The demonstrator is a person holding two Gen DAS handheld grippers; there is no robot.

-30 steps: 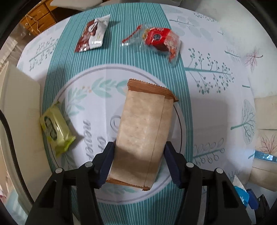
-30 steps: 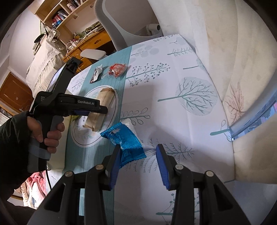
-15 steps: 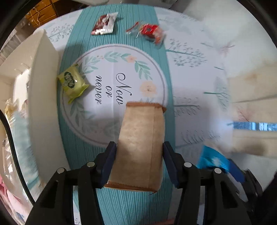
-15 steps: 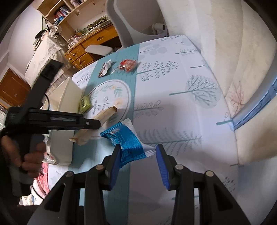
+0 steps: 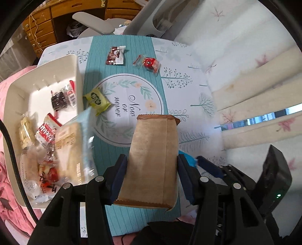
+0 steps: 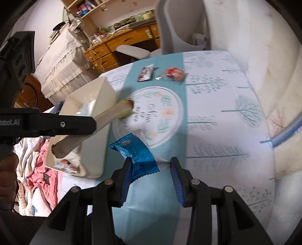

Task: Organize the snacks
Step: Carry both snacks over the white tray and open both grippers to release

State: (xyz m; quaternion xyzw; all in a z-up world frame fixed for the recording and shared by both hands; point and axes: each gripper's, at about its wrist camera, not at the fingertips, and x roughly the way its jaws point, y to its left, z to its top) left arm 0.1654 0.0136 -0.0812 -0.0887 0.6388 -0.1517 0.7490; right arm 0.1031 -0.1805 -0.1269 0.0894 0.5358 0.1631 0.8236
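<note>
On the tablecloth's round emblem [image 5: 132, 105] you can read "Now or never" in script, and on the left gripper's black body [image 6: 11, 122] what appears to be "Robot.AI", partly cut off.

Both claws (left [image 5: 151, 169], right [image 6: 151, 181]) clamped, tilted downward

Wooden drawers [image 6: 105, 54], grey chair [image 6: 169, 28], bookshelf [image 6: 88, 7]

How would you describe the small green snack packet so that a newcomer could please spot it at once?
Find the teal runner down the tablecloth, then its round "Now or never" emblem. The green packet lies on the emblem's left edge, beside the white bin. It is the only yellow-green wrapper; the two loose snacks farther off are red.
</note>
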